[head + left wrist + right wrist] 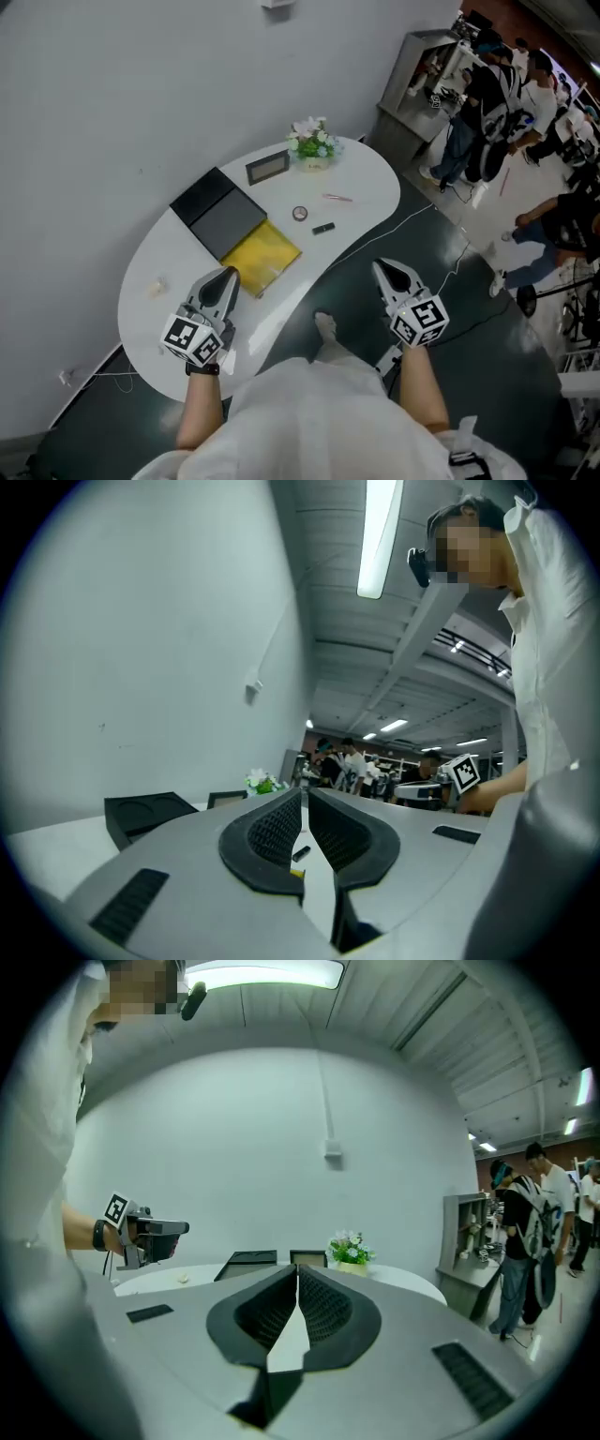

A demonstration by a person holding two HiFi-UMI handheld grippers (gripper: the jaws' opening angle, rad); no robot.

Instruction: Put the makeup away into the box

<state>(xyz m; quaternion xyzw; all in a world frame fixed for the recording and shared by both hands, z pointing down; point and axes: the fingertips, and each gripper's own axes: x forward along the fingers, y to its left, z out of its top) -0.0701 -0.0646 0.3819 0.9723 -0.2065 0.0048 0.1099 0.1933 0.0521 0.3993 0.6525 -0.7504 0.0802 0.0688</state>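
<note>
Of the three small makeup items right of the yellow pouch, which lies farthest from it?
The thin pink stick; the small round pot and the short black tube both lie closer to the yellow pouch.

The head camera looks steeply down from above the person and takes in the whole white table (366, 187) from some way off. The left gripper (228, 275) camera rides low over the tabletop and faces along it toward the far room. The right gripper (382, 267) camera, off the table's edge, faces the wall (each gripper camera catches the other gripper at its side). All three share the flower pot (313, 142) and the black box (217, 214).
</note>
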